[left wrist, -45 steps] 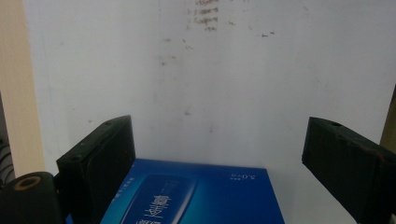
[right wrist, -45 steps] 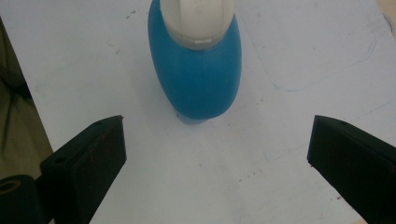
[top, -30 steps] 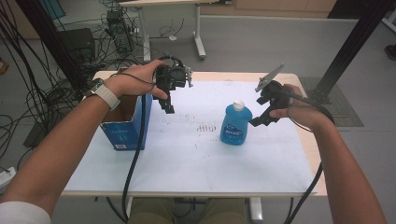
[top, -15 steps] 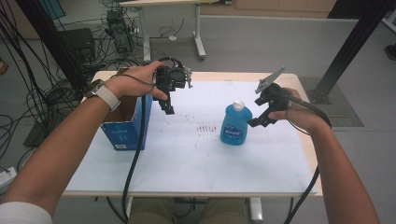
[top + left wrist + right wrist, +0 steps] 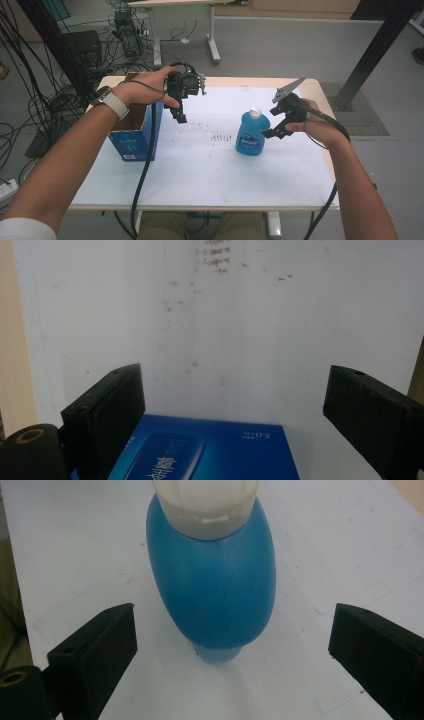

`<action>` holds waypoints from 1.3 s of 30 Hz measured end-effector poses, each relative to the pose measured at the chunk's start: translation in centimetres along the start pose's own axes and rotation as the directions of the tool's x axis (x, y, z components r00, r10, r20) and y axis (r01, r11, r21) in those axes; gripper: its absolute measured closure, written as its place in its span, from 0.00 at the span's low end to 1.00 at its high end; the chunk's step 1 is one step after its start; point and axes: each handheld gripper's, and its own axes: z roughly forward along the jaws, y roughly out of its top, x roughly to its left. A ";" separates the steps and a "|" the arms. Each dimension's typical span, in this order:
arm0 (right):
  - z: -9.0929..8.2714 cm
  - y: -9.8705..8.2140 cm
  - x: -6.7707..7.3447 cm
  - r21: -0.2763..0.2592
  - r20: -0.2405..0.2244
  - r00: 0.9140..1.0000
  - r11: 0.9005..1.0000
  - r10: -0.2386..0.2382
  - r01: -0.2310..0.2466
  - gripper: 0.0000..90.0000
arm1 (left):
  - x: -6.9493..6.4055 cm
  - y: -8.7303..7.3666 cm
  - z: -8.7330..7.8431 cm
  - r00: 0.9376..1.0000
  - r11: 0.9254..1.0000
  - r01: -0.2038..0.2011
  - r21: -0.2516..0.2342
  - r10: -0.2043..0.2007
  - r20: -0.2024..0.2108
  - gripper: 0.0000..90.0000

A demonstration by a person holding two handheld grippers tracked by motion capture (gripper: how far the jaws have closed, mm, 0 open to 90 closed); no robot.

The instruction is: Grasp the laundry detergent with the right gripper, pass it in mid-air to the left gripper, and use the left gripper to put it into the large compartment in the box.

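Observation:
A blue bottle [image 5: 250,134] with a white cap stands upright on the white table top [image 5: 210,165], right of the middle. My right gripper [image 5: 274,131] hovers just to its right, tilted down towards it. In the right gripper view the bottle [image 5: 215,585] stands just ahead of the right gripper [image 5: 232,625], whose jaws are open wide and do not touch it. An open-topped blue box [image 5: 135,136] stands at the table's left side. My left gripper [image 5: 179,115] hangs open above the table beside the box's right wall. The left gripper view has the box [image 5: 210,452] low between the left gripper's [image 5: 235,390] jaws, with nothing held.
Faint dark marks [image 5: 220,136] dot the white sheet between box and bottle. Cables trail from both grippers over the near edge. Behind the table are cables and equipment [image 5: 125,35] on the floor, another table's leg [image 5: 212,40], and a black post [image 5: 375,50] at the right.
My right gripper has sunk slightly beside the bottle. The left gripper, the box and the bottle have stayed where they were.

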 end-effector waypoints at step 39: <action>1.8 -1.2 0.2 -0.095 -0.010 1.000 0.995 0.015 -0.015 0.06 | -0.1 0.1 0.2 1.000 1.000 0.003 0.002 -0.003 -0.001 0.11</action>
